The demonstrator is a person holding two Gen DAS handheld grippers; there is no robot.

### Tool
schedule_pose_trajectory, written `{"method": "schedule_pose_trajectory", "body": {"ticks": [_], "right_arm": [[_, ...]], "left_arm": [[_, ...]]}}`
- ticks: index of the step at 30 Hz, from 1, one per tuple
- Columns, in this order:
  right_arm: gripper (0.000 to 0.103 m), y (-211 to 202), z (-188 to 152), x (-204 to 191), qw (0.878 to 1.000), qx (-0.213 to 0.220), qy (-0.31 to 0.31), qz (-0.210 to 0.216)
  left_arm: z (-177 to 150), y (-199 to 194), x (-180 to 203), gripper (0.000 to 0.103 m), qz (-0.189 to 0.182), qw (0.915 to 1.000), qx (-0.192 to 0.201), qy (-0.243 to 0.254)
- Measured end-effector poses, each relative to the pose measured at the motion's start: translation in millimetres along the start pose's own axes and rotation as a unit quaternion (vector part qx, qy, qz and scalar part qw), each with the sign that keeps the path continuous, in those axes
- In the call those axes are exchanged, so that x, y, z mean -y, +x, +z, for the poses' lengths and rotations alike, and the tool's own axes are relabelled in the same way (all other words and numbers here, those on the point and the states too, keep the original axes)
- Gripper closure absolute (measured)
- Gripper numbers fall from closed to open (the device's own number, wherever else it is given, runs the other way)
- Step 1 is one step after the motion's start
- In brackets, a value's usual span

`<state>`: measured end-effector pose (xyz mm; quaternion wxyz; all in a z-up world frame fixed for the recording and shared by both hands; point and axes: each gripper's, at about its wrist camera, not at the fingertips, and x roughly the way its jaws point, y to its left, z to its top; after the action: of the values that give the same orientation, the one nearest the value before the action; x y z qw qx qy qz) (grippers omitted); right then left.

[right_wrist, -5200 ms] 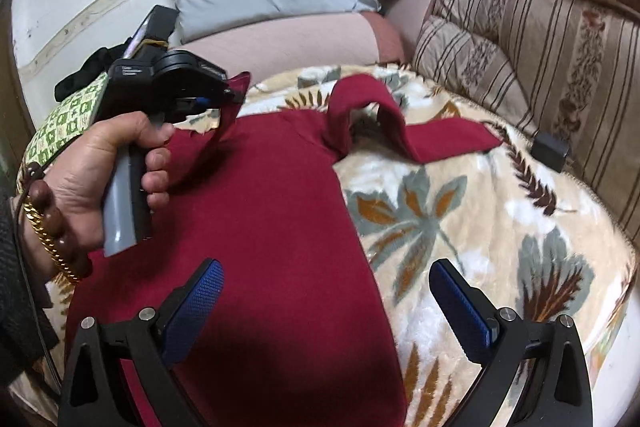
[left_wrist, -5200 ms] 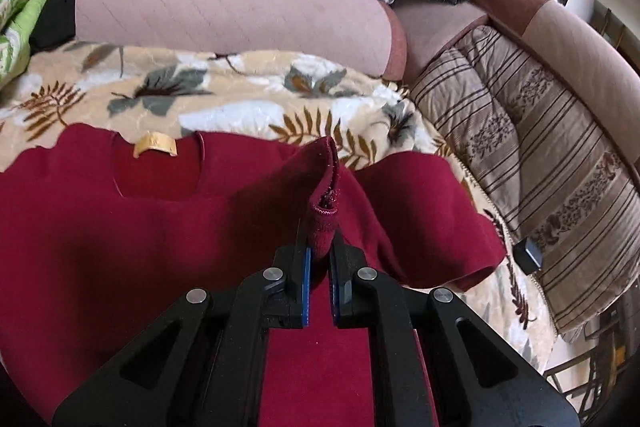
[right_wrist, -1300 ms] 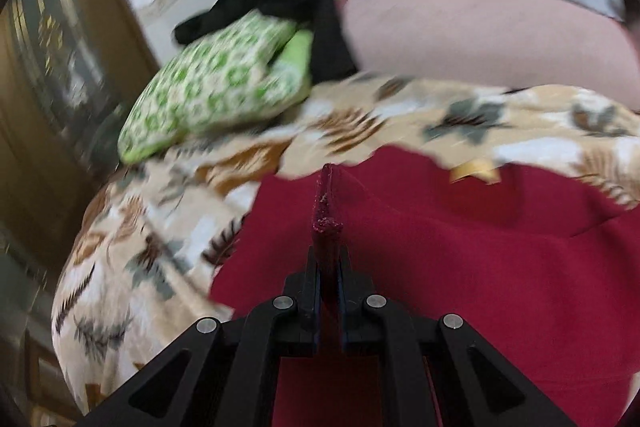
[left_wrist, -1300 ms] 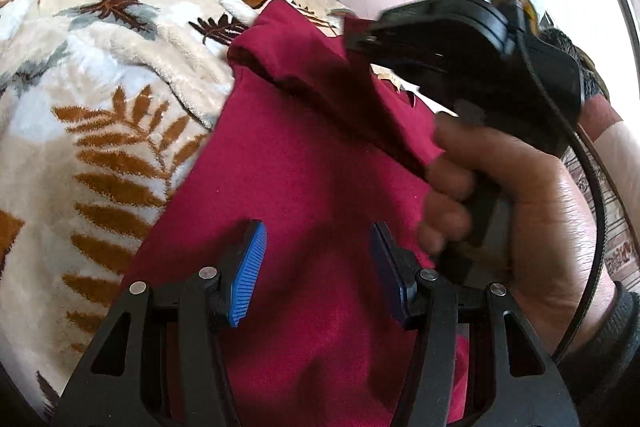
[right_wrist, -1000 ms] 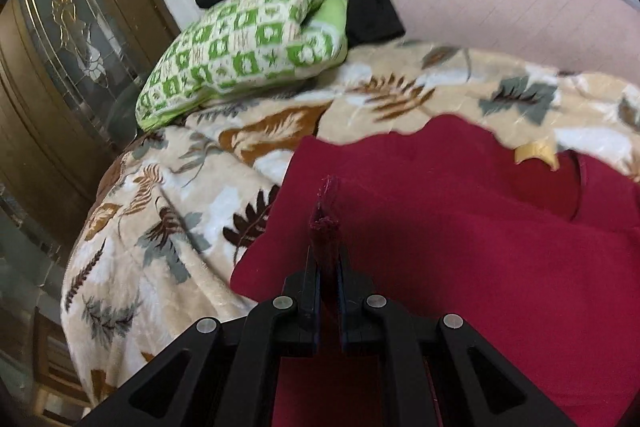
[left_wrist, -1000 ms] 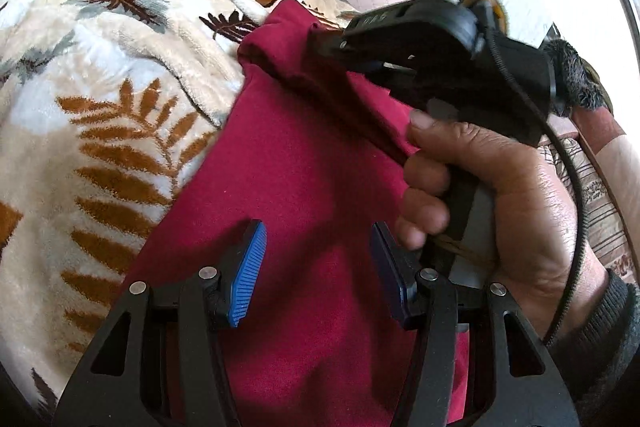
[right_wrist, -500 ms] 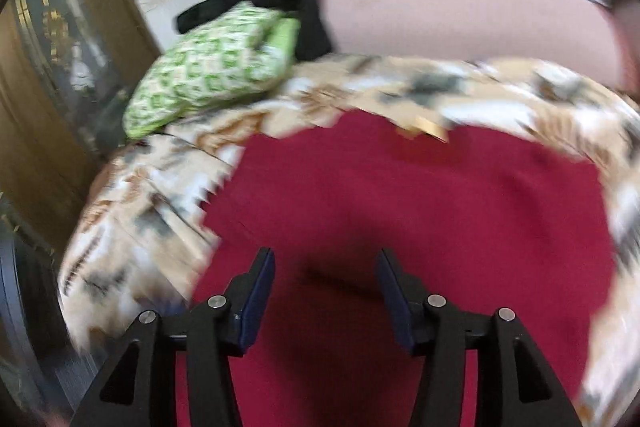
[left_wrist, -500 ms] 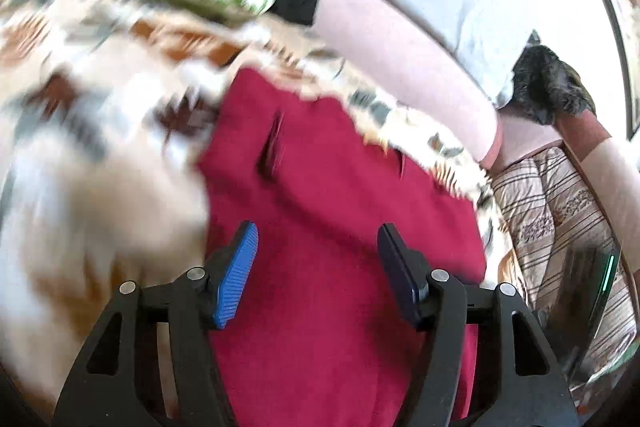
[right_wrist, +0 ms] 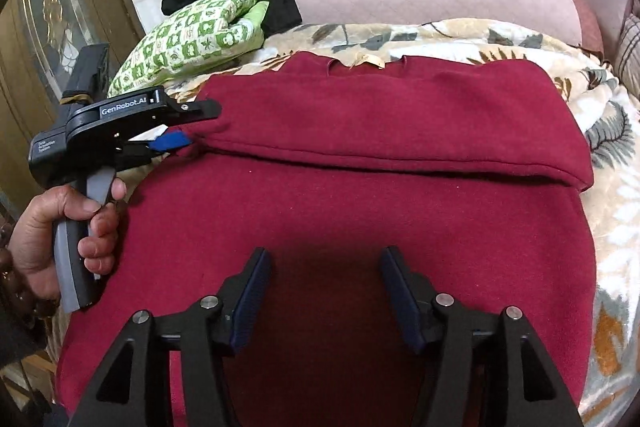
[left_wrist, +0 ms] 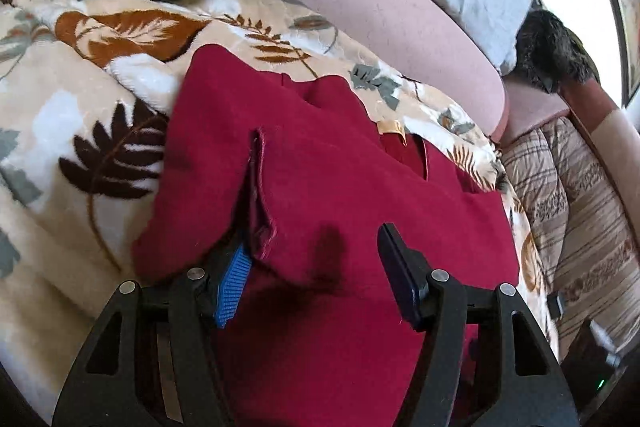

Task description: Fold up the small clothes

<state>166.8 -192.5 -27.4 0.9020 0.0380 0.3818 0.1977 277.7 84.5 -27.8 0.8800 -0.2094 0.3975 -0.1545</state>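
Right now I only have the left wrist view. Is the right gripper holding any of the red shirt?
Observer: No. The right gripper is open and sits over the lower body of the red shirt, gripping nothing.
Operator: Is the cuff between my left fingers?
Observer: The right wrist view shows the left gripper from the side. It is open, with the cuff at its tips: one finger above the cloth, the blue pad at its edge, not clamped.
Operator: How far does the fold run?
Observer: The folded sleeve lies flat across the chest, right over to the shirt's far right edge.
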Motion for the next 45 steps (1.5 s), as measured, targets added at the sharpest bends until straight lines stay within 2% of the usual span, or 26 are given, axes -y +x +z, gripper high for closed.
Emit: {"method": "schedule_pose_trajectory", "body": {"ticks": [3, 5, 6, 7, 10, 13, 15, 17, 18, 19, 21, 22, 24, 25, 27, 28, 30, 31, 32, 33, 36, 37, 39, 42, 45], "right_arm": [[0.046, -1.9, -1.3, 0.7, 1.000, 0.003, 0.003, 0.004], [0.046, -1.3, -2.1, -0.4, 1.000, 0.004, 0.000, 0.001], [0.046, -1.0, -2.2, -1.0, 1.000, 0.004, -0.002, -0.002], [0.046, -0.7, -2.5, -0.9, 1.000, 0.005, -0.003, -0.003], [0.046, -1.0, -2.4, -0.2, 1.000, 0.006, -0.002, -0.002], [0.046, -1.1, -2.1, -0.2, 1.000, 0.005, -0.004, -0.004], [0.045, -1.0, -2.1, -1.5, 1.000, 0.004, -0.006, -0.007], [0.045, -0.3, -1.8, -3.8, 1.000, 0.001, -0.011, -0.012], [0.044, -0.2, -1.7, -4.3, 1.000, 0.001, -0.013, -0.014], [0.043, 0.1, -1.4, -4.7, 1.000, -0.001, -0.014, -0.014], [0.038, -0.2, 0.7, -4.3, 1.000, -0.010, -0.011, -0.001], [0.033, -2.0, 3.7, -3.4, 1.000, -0.021, -0.009, 0.011], [0.034, -12.5, 13.4, 0.9, 0.999, -0.029, -0.003, 0.015], [0.034, -20.9, 18.4, 4.1, 1.000, -0.017, -0.002, 0.012], [0.034, -50.1, 34.5, 17.1, 0.999, 0.049, 0.001, -0.018], [0.034, -60.0, 44.4, 26.6, 0.997, 0.073, 0.010, -0.034], [0.053, -64.8, 63.3, 47.4, 0.993, 0.091, 0.039, -0.059], [0.074, -59.0, 73.2, 58.4, 0.993, 0.084, 0.050, -0.061], [0.078, -52.2, 79.1, 65.4, 0.993, 0.077, 0.053, -0.067], [0.078, -37.5, 85.2, 77.7, 0.994, 0.054, 0.055, -0.082], [0.090, 2.0, 76.2, 116.2, 0.988, -0.029, 0.069, -0.136], [0.097, 4.7, 69.7, 125.6, 0.988, -0.032, 0.075, -0.132], [0.098, -2.6, 61.7, 141.5, 0.991, -0.015, 0.096, -0.086], [0.098, -14.5, 77.3, 138.3, 0.991, -0.021, 0.098, -0.094], [0.098, -22.2, 106.4, 134.1, 0.989, 0.019, 0.111, -0.097]], "left_arm": [[17.7, 5.1, -0.3, 0.041, 0.008, 0.9994, 0.000, -0.033], [21.7, 5.6, -1.2, 0.063, 0.028, 0.9987, -0.001, -0.042], [22.0, 8.5, 0.1, 0.094, 0.066, 0.9970, -0.010, -0.038], [21.4, 8.8, 0.3, 0.097, 0.078, 0.9962, -0.012, -0.037], [15.2, -11.0, 9.0, 0.097, 0.087, 0.9959, 0.020, -0.010], [12.4, -34.6, 9.8, 0.097, 0.109, 0.9917, 0.068, 0.006], [11.0, -24.9, -1.3, 0.097, 0.132, 0.9898, 0.052, -0.001], [5.9, -0.8, -13.2, 0.097, 0.126, 0.9920, -0.002, -0.006], [4.9, -1.5, -10.8, 0.095, 0.128, 0.9916, 0.008, 0.010], [4.6, -4.2, -5.5, 0.089, 0.133, 0.9905, 0.011, 0.033], [5.3, -5.0, -1.2, 0.075, 0.118, 0.9918, -0.011, 0.048], [5.4, -10.9, 1.7, 0.075, 0.120, 0.9910, -0.011, 0.058], [5.5, -34.7, 5.2, 0.075, 0.141, 0.9865, 0.033, 0.076], [6.2, -44.5, 6.9, 0.074, 0.146, 0.9847, 0.056, 0.077], [5.0, -69.5, 10.5, 0.071, 0.172, 0.9742, 0.125, 0.076], [6.4, -74.3, 13.4, 0.071, 0.177, 0.9709, 0.143, 0.074], [6.1, -73.6, 22.6, 0.071, 0.166, 0.9708, 0.154, 0.081], [6.9, -64.0, 29.1, 0.071, 0.150, 0.9748, 0.135, 0.094], [7.5, -48.8, 34.3, 0.071, 0.139, 0.9784, 0.109, 0.108], [8.4, -34.9, 36.2, 0.071, 0.139, 0.9800, 0.086, 0.114], [5.3, 11.7, 15.0, 0.072, 0.179, 0.9792, 0.005, 0.096], [3.5, 12.6, 12.6, 0.072, 0.175, 0.9796, 0.013, 0.099], [0.1, 11.0, 11.6, 0.072, 0.168, 0.9802, 0.028, 0.101], [-2.1, 9.3, 6.1, 0.072, 0.153, 0.9829, 0.038, 0.095], [-7.1, 8.5, 6.1, 0.072, 0.154, 0.9820, 0.048, 0.099]]}}
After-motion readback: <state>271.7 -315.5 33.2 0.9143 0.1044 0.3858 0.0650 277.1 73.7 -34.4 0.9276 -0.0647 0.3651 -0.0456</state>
